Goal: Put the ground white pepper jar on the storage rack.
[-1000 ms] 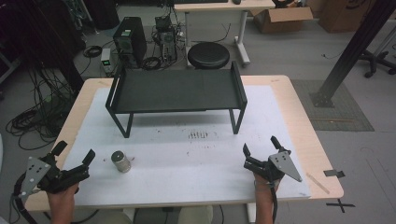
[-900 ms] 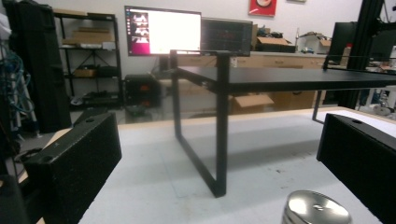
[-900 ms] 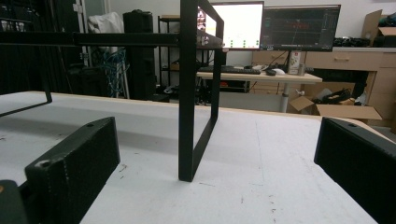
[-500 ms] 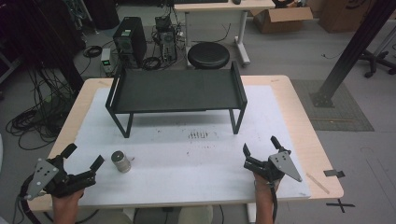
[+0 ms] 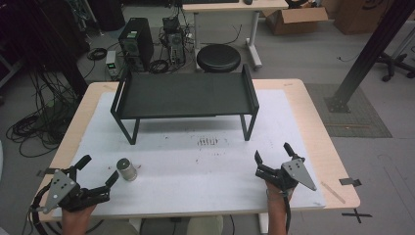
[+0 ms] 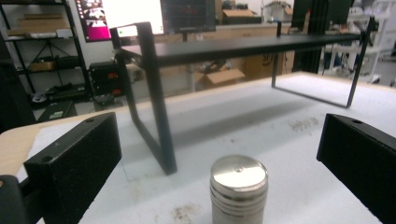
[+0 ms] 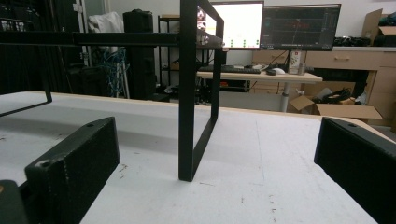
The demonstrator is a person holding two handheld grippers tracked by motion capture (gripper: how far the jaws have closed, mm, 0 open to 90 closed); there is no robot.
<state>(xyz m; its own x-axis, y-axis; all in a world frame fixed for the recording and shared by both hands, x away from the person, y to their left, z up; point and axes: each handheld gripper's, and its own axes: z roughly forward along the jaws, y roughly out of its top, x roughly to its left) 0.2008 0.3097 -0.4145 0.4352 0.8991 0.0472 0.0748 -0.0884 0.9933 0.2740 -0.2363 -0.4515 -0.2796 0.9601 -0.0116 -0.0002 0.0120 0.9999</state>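
The left gripper (image 5: 95, 171), jaws spread wide, is being lined up on the upright can (image 5: 127, 169) near the table's (image 5: 303, 103) front left so it can be straddled, while the right gripper (image 5: 275, 156) is being held open, well apart.

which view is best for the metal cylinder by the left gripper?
Left gripper view: the metal cylinder stands upright, close up, centred between the open jaws of the left gripper, ribbed side clear. High view shows it small on the white mat, just ahead of that gripper.

high view overhead; gripper views low, sharing shelf (image 5: 183, 95).
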